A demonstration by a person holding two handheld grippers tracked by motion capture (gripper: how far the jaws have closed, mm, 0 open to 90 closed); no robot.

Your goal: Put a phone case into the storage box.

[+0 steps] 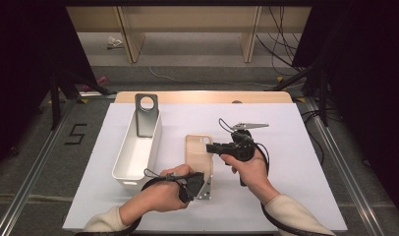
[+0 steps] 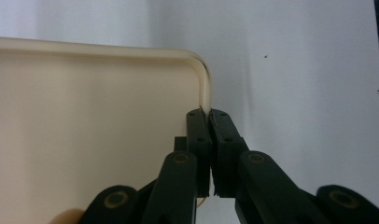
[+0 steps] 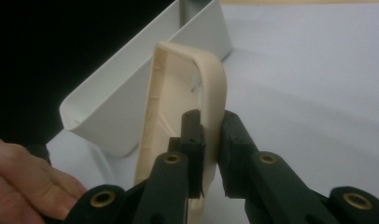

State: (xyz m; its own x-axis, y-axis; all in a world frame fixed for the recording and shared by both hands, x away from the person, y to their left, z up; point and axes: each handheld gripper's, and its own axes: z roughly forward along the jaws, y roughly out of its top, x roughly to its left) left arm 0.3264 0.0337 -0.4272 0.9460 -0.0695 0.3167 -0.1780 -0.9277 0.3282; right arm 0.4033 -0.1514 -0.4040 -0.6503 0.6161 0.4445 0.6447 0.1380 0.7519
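Case: cream phone case (image 1: 198,153) lay open side up, mid worktop (image 1: 286,196), just beside the white bin's right wall.
L fingers: left gripper (image 2: 209,122) pressed together on the case's side rim nr a rounded corner, at the end nearer the person.
R fingers: right gripper (image 3: 210,130) pinching the case's raised edge at the far end, rim between the pads.
Handling: looked light, thin, bendy — prob. rubbery, so decent grip; could flex or twist if pulled unevenly.
Where to hold: the rim; flat back gives no purchase.
Bin: white bin (image 1: 133,169) held a grey metal bracket (image 1: 147,114) leaning at its far end; otherwise nothing.
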